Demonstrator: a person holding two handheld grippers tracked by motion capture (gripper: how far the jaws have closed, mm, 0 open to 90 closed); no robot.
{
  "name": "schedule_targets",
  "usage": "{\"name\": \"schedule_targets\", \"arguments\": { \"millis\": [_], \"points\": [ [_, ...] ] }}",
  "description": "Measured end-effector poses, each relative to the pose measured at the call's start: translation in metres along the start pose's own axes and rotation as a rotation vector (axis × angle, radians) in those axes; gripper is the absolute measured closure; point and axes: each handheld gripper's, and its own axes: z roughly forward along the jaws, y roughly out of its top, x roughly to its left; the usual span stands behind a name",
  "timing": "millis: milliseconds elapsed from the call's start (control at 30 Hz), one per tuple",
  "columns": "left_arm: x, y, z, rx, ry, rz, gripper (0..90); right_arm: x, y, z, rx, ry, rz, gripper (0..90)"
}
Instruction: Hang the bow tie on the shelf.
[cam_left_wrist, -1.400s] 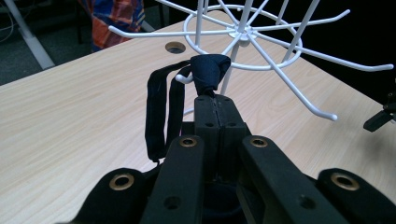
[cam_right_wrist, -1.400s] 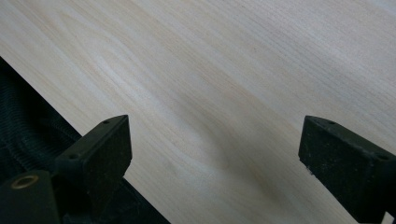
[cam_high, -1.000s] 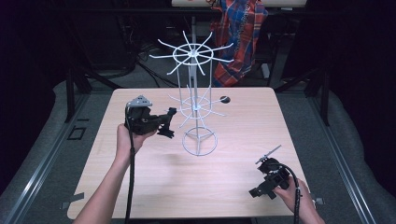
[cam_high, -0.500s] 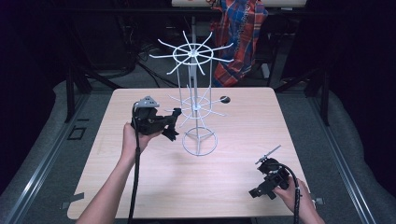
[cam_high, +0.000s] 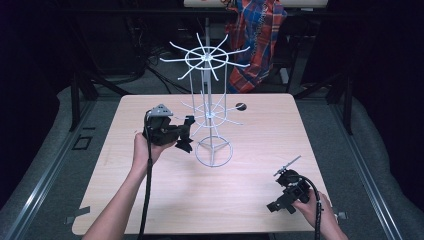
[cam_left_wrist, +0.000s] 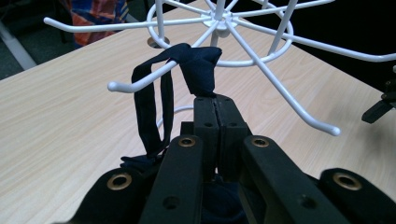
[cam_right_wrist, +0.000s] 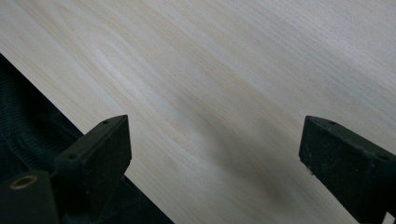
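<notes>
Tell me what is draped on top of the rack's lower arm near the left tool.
A dark fabric loop lies over a white arm of the rack, pinched by the shut left tool. The fabric's lower end is hidden behind the tool.

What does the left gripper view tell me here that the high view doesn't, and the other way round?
Left gripper view: the left gripper is shut on a dark blue cloth strap, whose loop is draped over one white prong of the wire rack's lower tier.

High view: the rack's upper tier, its ring base, the person's forearms, and the right gripper held low near the table's front right corner.

Both: the wooden table and the white wire rack.
</notes>
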Motion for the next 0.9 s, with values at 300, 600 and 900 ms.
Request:
{"name": "schedule_targets", "arguments": {
  "millis": [300, 600, 900],
  "points": [
    [-0.0051, -0.0063, 0.0110, -0.009, 0.029, 0.012, 86.6, -0.0006, -0.0002, 0.0007, 0.014, 0.002, -0.007, 8.7],
    [-0.0088, -0.0061, 0.0116, 0.004, 0.043, 0.031, 81.2, -0.0005, -0.0008, 0.0025, 0.008, 0.013, 0.003, 8.6],
    [-0.0086, -0.0075, 0.0039, 0.028, 0.040, 0.032, 69.4, 0.0000, -0.0017, 0.0006, -0.012, -0.002, 0.007, 8.6]
  ]
}}
